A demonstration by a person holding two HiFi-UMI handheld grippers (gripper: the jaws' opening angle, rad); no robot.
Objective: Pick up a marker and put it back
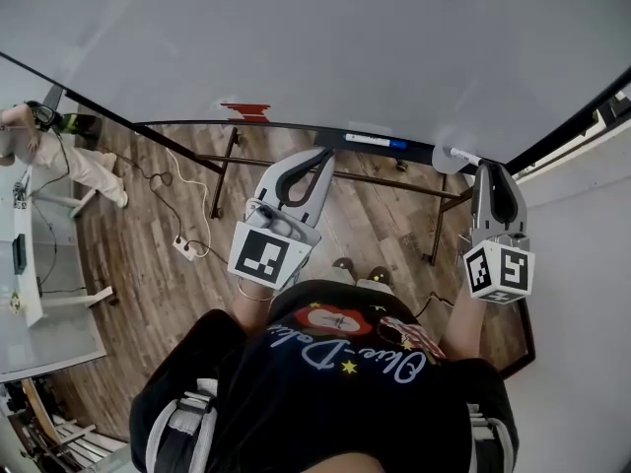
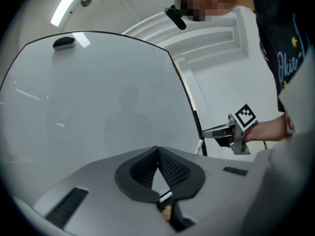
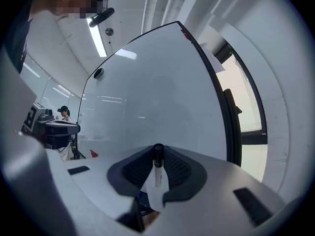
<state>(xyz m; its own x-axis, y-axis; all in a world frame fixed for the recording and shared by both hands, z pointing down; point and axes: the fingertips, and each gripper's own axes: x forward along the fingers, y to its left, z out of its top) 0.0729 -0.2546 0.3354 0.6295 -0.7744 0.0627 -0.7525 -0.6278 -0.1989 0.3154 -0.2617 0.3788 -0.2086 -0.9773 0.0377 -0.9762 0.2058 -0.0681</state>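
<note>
The marker [image 3: 157, 173] is clamped in the right gripper's [image 1: 491, 173] fingers, its long axis crosswise to them. It is held near the right end of the whiteboard tray [image 1: 422, 152], upper right in the head view. The left gripper's [image 2: 157, 150] fingers are pressed together, empty.

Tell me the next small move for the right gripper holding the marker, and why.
Probably ease the right gripper down toward the tray: its fingers clamp the marker, which appears to hang just beside the tray's right end, not yet resting on it.
</note>
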